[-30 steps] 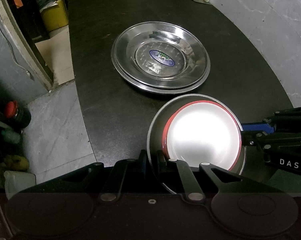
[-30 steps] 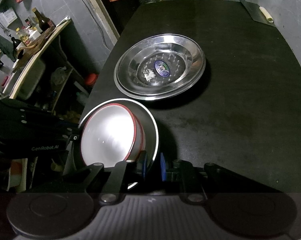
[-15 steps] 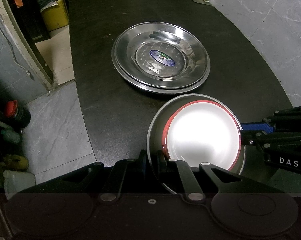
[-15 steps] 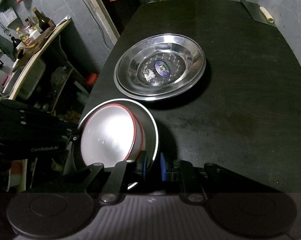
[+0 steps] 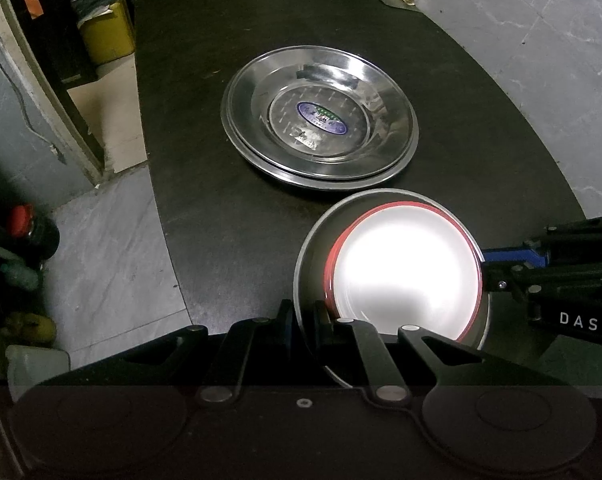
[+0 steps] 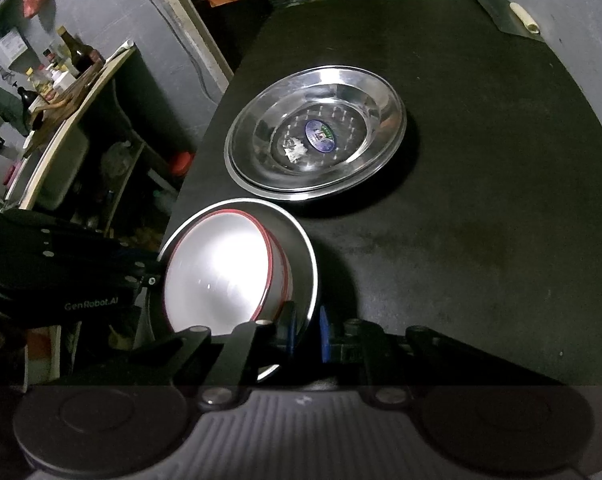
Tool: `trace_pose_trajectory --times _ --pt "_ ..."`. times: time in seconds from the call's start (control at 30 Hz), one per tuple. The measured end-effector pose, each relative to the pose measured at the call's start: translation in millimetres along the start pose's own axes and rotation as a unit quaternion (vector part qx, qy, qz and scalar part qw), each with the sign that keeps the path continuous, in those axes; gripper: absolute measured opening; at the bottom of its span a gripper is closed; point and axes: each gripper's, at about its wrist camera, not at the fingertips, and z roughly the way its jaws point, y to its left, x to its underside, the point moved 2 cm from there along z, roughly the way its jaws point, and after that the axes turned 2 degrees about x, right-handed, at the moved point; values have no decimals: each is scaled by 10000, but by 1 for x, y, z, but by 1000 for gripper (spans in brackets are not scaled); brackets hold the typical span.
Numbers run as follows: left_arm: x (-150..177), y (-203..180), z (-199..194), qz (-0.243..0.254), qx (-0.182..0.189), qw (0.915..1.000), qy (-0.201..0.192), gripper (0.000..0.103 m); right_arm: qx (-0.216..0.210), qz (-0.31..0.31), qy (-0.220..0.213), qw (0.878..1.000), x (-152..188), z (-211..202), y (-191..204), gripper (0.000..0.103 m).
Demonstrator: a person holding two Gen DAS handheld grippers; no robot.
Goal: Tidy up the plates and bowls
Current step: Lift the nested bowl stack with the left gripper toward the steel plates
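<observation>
**Two grippers, one nested pair of bowls at the near edge**

Two grippers pinch opposite sides of the same steel bowl.

Largest is the dark tabletop (image 5: 221,216), rounded at its far end. On it, toward the far middle, sit the steel plates (image 5: 319,122), at least two, stacked, with a blue sticker in the centre. Stiff and thin-rimmed, they would be slick under rubber pads; the raised rim is the obvious place to take them.

Just nearer than the plates, at the near edge of the tabletop, is the steel bowl (image 5: 311,248), with a red-rimmed white bowl (image 5: 405,276) nested inside it, off-centre. Whether the pair rests on the tabletop or hangs just above it I cannot tell. The white bowl may be breakable, and it sits loose, so tilting could let it slide.

The left gripper (image 5: 303,322) is clenched on the steel bowl's near rim, one finger inside and one outside. The right gripper (image 6: 306,330) grasps the opposite rim the same way, its blue pads either side of the wall. Held on thin metal, the bowl would best be kept level.
</observation>
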Motion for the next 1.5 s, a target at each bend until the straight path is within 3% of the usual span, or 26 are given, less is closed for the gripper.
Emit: trace_pose_trajectory --times 0.73,1.27,1.5 --pt "-8 9 -1 275 270 9992 -46 8 124 670 -78 9976 3 -5 4 13" --pt "-7 19 4 845 668 9942 56 8 444 1398 -220 9889 17 -5 18 13" --pt "-9 19 5 843 801 9931 130 9 527 1555 -240 9861 18 -8 18 13"
